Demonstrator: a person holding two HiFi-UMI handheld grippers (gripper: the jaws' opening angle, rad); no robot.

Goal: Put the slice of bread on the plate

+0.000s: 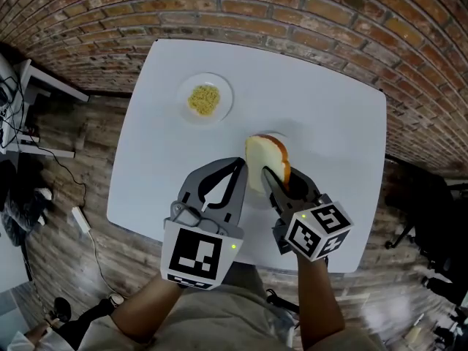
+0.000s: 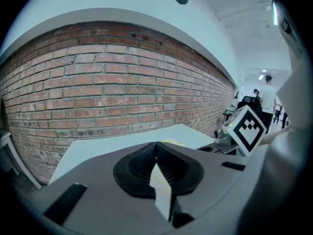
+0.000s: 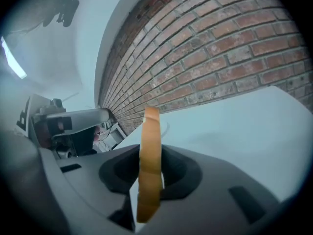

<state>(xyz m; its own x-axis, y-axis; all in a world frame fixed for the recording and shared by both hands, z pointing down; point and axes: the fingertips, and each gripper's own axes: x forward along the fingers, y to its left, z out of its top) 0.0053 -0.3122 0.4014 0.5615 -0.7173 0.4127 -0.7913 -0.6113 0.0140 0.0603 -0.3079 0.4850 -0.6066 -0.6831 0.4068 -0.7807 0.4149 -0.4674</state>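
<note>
Centre frame, your right hand-held gripper (image 1: pixel 281 175) clamps the slice of bread (image 1: pixel 263 156) upright; your left hand-held gripper (image 1: pixel 238 164) is closed, empty.

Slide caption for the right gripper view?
Right gripper clamps a bread slice edge-on over the white table, brick wall behind.

No word, number or brand name can be read in any view. The only signs are coded patterns of black and white squares. The left marker (image 1: pixel 194 257) sits on the cube of the left tongs (image 1: pixel 238 165), at the near edge of the desk. The right marker (image 1: pixel 316 230) sits on the cube of the right tongs (image 1: pixel 279 175). That right marker (image 2: pixel 248 128) also shows at the right of the left gripper view. Neither pattern carries letters or digits.
</note>
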